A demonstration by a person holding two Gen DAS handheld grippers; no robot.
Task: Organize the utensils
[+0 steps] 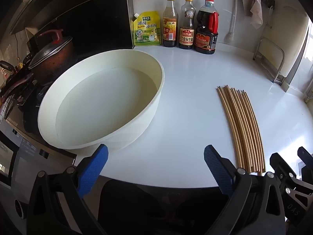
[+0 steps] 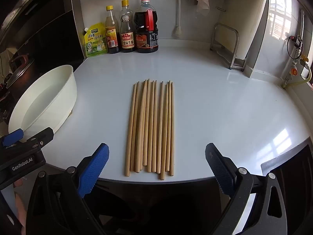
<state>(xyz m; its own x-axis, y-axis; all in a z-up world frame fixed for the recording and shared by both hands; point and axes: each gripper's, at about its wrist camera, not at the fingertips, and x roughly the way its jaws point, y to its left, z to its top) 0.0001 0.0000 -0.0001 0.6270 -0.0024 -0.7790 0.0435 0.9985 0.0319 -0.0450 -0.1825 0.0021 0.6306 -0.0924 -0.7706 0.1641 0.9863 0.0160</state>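
Both hand-held grippers, left point(image 1: 156, 159) and right point(image 2: 157, 157), spread, unloaded | chopsticks point(image 2: 150, 126) flat; basin point(image 1: 101, 105) beside; bottles point(image 2: 130, 27) behind

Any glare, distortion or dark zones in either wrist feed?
Left wrist: strong fisheye bend, the chopsticks look curved; stove side with the pot is dark; the basin is evenly lit. Right wrist: the window is blown out, with bright reflections on the countertop; chopsticks centred, sharp and nearly straight.

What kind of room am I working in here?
Most likely a home kitchen: sauce bottles line the wall, a lidded pot sits on a stove, and chopsticks lie beside a white basin.
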